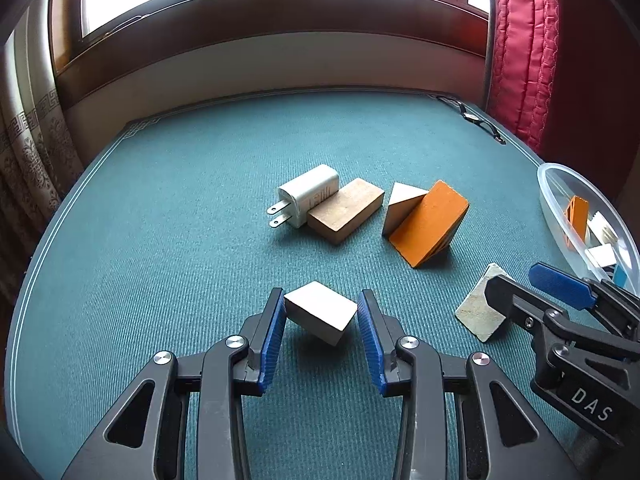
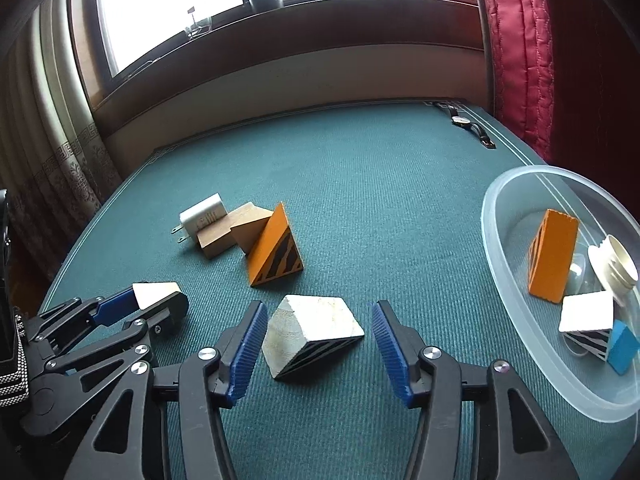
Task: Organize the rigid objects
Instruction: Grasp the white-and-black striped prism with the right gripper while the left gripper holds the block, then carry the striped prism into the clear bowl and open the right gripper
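Observation:
My left gripper (image 1: 321, 315) is shut on a small white block (image 1: 320, 316) and holds it just above the green table; it also shows in the right wrist view (image 2: 154, 296). My right gripper (image 2: 318, 332) is open around a white wedge with black stripes (image 2: 312, 332) that lies on the table; the jaws stand apart from it. That wedge shows in the left wrist view (image 1: 478, 310). Further back lie a white charger (image 1: 306, 196), a brown wooden block (image 1: 346, 210), a plain wooden wedge (image 1: 402, 204) and an orange wedge (image 1: 430, 228).
A clear plastic bowl (image 2: 516, 344) stands at the right and holds an orange wedge (image 2: 554, 256), a white striped wedge (image 2: 586, 322), a blue piece (image 2: 622, 346) and a white cap (image 2: 616, 264). A wristwatch (image 2: 466, 124) lies at the far right corner. A red curtain (image 2: 516, 52) hangs beyond.

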Tool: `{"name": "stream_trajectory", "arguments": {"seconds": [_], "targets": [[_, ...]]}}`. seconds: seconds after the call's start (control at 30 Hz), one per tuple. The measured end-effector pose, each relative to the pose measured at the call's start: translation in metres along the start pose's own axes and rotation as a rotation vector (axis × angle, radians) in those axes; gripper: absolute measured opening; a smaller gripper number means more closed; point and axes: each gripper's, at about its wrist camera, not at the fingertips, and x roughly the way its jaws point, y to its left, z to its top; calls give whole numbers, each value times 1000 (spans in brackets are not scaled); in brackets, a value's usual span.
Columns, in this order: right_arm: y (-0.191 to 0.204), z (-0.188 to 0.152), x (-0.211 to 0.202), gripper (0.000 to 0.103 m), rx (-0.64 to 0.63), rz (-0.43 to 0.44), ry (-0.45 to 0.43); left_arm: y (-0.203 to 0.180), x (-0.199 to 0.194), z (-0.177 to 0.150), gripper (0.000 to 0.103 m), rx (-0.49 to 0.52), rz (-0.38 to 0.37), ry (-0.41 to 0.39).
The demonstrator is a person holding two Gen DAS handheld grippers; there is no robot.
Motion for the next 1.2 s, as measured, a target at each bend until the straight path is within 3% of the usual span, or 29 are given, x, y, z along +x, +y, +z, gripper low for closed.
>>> {"name": "stream_trajectory", "arguments": {"seconds": [0.13,0.6,0.73,0.87,1.2], "targets": [[5,-9,5,58,10,-46,59,0,-2,0,38,-5,-7,-3],[32,4,27,59,-51,-96,60,23,2,5,38,-91,21,13],[31,5,27,42,-65,-127,53,20,2,4,38,-80,17,12],[27,2,21,34,-64,-124,48,18,0,4,38,-68,11,7],[8,-6,-8,33,-15,-78,14,14,-1,2,38,-42,2,1]]}}
